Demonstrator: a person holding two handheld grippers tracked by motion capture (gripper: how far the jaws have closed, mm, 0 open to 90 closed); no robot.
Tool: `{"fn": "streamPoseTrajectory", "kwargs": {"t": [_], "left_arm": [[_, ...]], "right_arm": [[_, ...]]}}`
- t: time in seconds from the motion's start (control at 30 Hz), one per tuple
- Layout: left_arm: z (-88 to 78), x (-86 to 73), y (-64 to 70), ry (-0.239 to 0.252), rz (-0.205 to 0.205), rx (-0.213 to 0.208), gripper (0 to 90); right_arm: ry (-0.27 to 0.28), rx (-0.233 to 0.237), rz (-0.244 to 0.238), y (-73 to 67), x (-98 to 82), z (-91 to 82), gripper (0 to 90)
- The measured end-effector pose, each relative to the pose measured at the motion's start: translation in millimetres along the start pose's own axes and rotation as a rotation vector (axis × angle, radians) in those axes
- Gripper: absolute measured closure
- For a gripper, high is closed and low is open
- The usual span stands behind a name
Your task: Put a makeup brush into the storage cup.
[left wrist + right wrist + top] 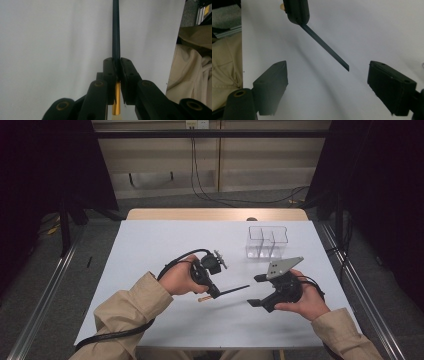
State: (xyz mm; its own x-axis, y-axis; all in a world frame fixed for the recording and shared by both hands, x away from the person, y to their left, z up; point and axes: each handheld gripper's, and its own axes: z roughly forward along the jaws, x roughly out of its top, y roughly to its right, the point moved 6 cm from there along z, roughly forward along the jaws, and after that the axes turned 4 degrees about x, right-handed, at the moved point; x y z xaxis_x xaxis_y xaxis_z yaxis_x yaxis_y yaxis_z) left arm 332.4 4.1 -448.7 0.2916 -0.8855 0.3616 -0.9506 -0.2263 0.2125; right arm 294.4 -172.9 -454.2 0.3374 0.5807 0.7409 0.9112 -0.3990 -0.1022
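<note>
- No text, label, brand, number or sign can be read in any of the three views.
- The surfaces that show carry no print large or sharp enough to make out.

You wear a tan jacket with long sleeves (127, 307) that bunch in folds at the cuffs. Each of your hands carries a black gripper: the left gripper (216, 293) trails a thick black cable (115, 335), and its jaw links show brass-coloured rivets. Your right gripper (254, 290) bears a grey three-cornered plate (283, 266) dotted with small holes.
</note>
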Motion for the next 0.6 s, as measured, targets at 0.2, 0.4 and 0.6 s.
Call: {"fn": "streamPoseTrajectory", "kwargs": {"t": [0.2,0.4,0.6], "left_arm": [[1.1,4.9,3.8,-0.006,0.02,-0.008,83.8],[2.7,8.2,6.6,-0.003,0.024,-0.019,83.8],[5.4,9.7,7.5,-0.004,0.029,-0.029,83.8]], "right_arm": [[-0.017,0.023,-0.023,-0.2,5.3,4.0,19.5],[-0.074,0.042,-0.05,-0.6,8.4,9.2,23.8],[-0.122,0.081,-0.054,-4.1,10.9,17.7,25.6]]}}
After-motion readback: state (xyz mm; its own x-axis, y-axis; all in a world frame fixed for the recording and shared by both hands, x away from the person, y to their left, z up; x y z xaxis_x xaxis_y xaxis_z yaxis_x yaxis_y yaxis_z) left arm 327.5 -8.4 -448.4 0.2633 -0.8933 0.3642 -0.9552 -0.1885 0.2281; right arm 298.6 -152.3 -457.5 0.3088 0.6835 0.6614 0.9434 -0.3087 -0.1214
